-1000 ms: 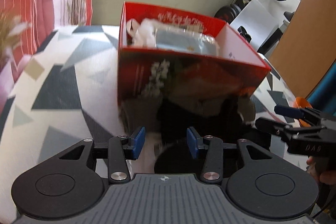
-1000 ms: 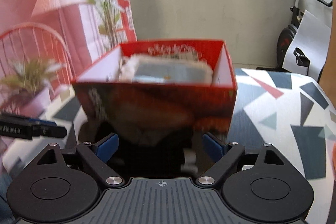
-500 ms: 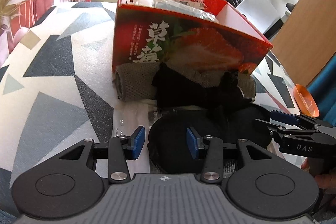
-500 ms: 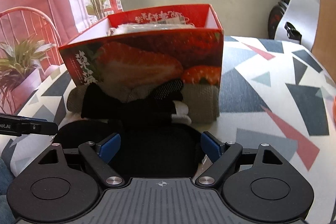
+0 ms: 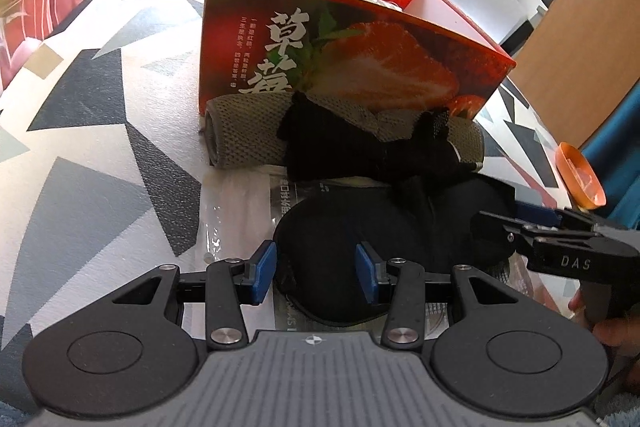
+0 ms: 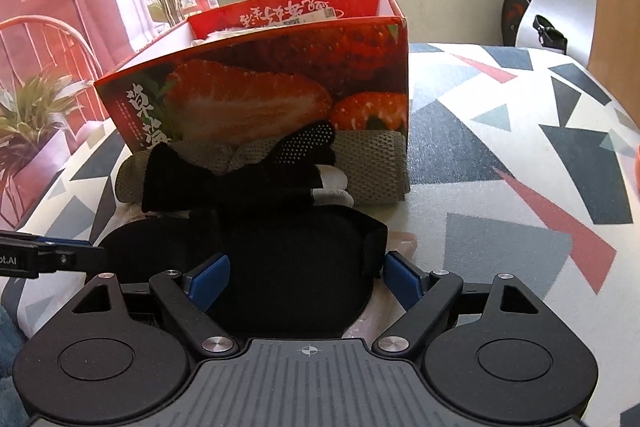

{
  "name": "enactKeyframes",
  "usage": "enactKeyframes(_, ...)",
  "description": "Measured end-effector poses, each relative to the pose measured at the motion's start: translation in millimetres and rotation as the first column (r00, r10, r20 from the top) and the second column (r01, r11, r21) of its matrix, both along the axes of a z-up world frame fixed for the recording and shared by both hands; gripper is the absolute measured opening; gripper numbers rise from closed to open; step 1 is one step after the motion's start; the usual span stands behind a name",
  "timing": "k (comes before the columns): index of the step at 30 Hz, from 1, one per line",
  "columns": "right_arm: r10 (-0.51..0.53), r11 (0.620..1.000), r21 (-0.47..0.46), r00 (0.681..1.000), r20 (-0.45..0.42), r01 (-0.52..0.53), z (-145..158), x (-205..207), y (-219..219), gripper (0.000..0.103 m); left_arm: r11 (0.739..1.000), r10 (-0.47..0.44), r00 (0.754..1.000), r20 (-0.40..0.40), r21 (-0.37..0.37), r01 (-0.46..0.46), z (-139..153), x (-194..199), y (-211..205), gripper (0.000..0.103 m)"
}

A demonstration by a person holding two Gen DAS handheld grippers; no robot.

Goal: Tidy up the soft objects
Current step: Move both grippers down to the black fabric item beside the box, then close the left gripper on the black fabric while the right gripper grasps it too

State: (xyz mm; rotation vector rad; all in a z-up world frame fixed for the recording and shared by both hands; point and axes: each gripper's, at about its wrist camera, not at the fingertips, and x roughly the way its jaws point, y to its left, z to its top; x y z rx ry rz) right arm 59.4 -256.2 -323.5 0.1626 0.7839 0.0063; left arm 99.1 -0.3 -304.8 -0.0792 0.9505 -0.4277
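Both grippers hovered at a black eye mask in front of the strawberry box.

The black eye mask [image 6: 292, 267] lay on the patterned counter [image 5: 100, 155], just before the red strawberry box [image 5: 344, 55], with a grey mesh roll [image 5: 248, 135] and black glove [image 6: 240, 179] between. The left gripper [image 5: 316, 277] stood partly open, the right gripper [image 6: 306, 281] wide; each straddled the mask's edge, and neither visibly clamped it.

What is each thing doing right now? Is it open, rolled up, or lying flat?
Box: open on top, things inside.
Towel: rolled up, against the box.
Glove: draped over the towel.
Eye mask: lying flat.
Left gripper: open.
Right gripper: open.
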Motion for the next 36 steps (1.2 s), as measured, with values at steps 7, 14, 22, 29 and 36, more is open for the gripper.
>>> enactKeyframes(7, 0.014, 1.0, -0.017, 0.999, 0.031, -0.014, -4, -3, 2, 0.082, 1.0, -0.021, 1.0, 0.012, 0.007, 0.021, -4, -4, -2, 0.052)
enactKeyframes(14, 0.015, 1.0, -0.014, 0.999, 0.04, -0.015, -4, -6, 2, 0.082, 0.999, -0.031, 0.999, 0.012, 0.008, 0.031, -6, -6, -4, 0.056)
enactKeyframes(22, 0.017, 1.0, -0.009, 0.999, 0.041, -0.016, -5, -9, 4, 0.082, 0.998, -0.038, 0.999, 0.027, 0.045, 0.037, -7, -8, -8, 0.057)
enactKeyframes(29, 0.02, 1.0, 0.001, 0.999, 0.044, -0.02, -4, -11, 3, 0.082, 0.998, -0.034, 0.999, 0.019, 0.061, 0.032, -11, -7, -10, 0.057)
enactKeyframes(36, 0.016, 1.0, 0.007, 0.998, 0.058, -0.016, -6, -9, -3, 0.082, 0.997, -0.024, 1.0, 0.007, 0.067, 0.024, -14, -6, -10, 0.058)
